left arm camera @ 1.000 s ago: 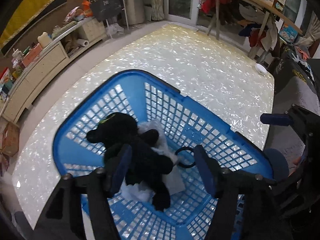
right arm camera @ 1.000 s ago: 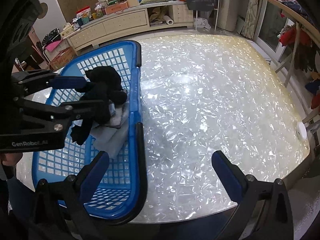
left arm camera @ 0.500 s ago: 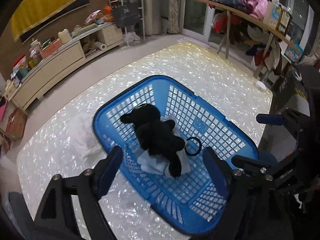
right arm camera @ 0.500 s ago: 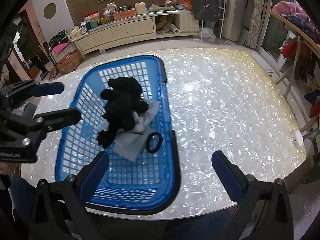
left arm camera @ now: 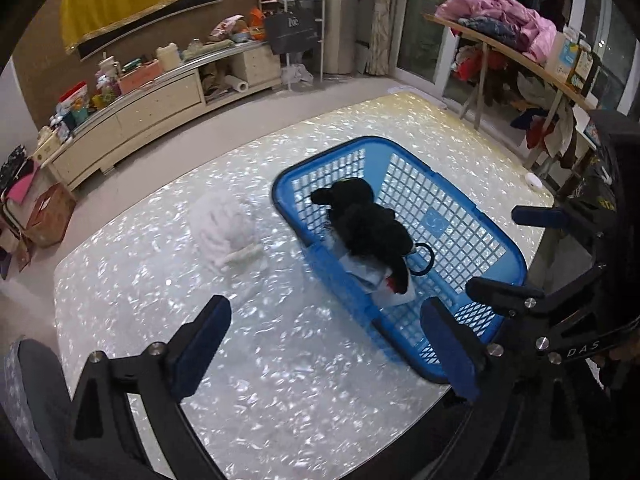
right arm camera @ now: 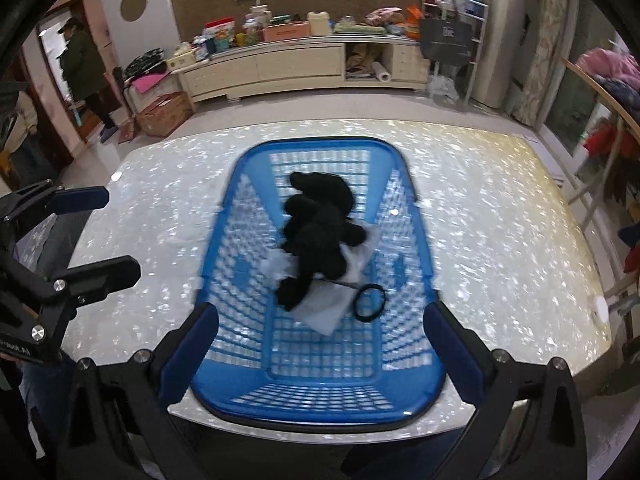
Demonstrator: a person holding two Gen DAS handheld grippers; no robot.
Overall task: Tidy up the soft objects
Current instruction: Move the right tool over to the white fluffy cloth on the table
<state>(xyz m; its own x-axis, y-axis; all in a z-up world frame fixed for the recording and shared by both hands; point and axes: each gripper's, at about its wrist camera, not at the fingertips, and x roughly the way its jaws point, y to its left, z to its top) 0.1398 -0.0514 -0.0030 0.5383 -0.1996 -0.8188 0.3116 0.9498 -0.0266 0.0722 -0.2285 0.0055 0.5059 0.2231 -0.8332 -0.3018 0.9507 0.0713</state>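
A blue plastic basket [left arm camera: 472, 216] [right arm camera: 416, 248] stands on the shiny white table [left arm camera: 280, 360]. In it lie a black plush toy [left arm camera: 366, 220] [right arm camera: 318, 228], a pale cloth [right arm camera: 324, 312] under it and a black hair ring [right arm camera: 369, 298]. A white fluffy soft item [left arm camera: 224, 226] lies on the table left of the basket. My left gripper [left arm camera: 324, 348] is open and empty, above the table near the basket's near corner. My right gripper [right arm camera: 320, 352] is open and empty, above the basket's near end. The left gripper [right arm camera: 92, 236] also shows in the right wrist view.
A small white round object [right arm camera: 601, 307] lies near the table's right edge. A long low cabinet [right arm camera: 280, 68] with clutter runs along the far wall. A clothes-covered shelf [left arm camera: 504, 40] stands to the right. A person [right arm camera: 82, 68] stands in a doorway at far left.
Both grippers have pulled back and up from the basket. The left one swung left, bringing the white fluffy item into view. The right one now faces the basket end-on.
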